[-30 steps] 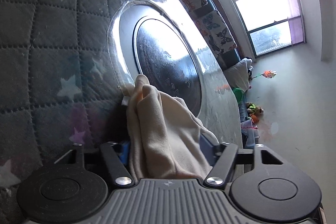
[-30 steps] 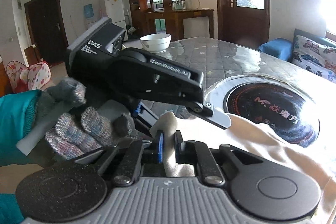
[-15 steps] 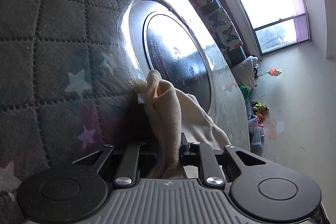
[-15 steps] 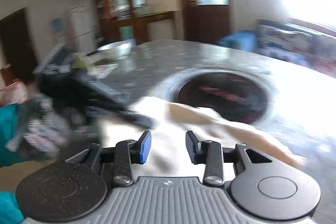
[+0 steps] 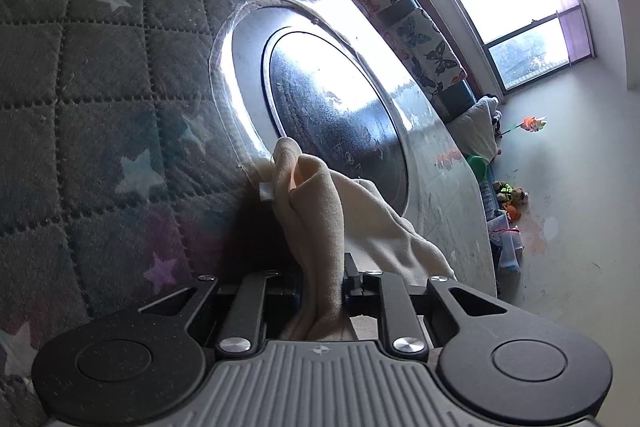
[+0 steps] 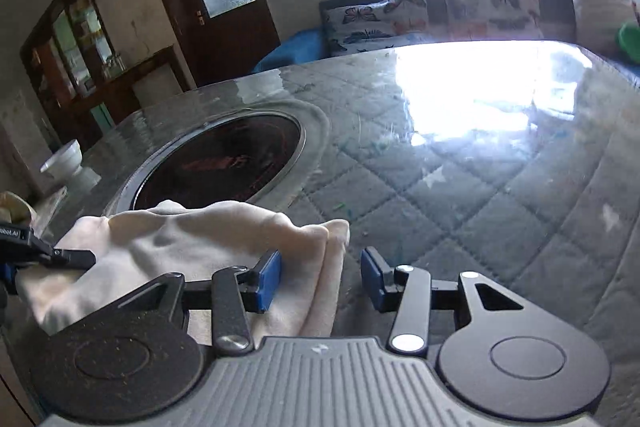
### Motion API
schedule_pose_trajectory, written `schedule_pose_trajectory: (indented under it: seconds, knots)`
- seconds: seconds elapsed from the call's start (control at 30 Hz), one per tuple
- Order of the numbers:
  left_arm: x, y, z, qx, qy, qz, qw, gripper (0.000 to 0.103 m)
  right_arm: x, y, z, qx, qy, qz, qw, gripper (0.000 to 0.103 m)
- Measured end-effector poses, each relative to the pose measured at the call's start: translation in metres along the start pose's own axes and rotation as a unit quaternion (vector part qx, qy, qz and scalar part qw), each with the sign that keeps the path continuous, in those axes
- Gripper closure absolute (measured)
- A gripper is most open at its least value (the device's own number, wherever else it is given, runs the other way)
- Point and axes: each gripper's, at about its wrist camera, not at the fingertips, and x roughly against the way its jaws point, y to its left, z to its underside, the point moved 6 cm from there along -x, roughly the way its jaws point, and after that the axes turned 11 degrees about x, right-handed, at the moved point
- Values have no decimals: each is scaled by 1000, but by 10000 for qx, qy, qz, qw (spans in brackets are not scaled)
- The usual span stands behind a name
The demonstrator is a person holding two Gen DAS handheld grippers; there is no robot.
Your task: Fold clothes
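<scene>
Having let go of the cream garment (image 6: 192, 247) and slid along it, the right gripper (image 6: 320, 277) is opening its jaws over a folded edge, probably untouched, while the left gripper (image 5: 322, 285) now pinches a bunched end above the quilted table cover (image 5: 80, 67), readying another fold.

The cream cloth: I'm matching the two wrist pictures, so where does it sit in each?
Left wrist: the cloth rises at lower centre, pinched in the left tongs.
Right wrist: the cloth lies lower left, its edge between the opening right tongs, pads off it.
Shared landmark: the round black hob behind the cloth.
</scene>
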Motion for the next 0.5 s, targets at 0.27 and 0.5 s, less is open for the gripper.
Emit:
schedule_pose_trajectory:
  seconds: [0.27,0.5]
  knots:
    - [-4,-10,-1,-151,-121,-153,9997,84,10,-3,4,-146,-97,-205,9996,92]
    - [-3,-37,3,-517,-243,-120,9983,86,41,-2,-4,-106,-436,-156,9989,94]
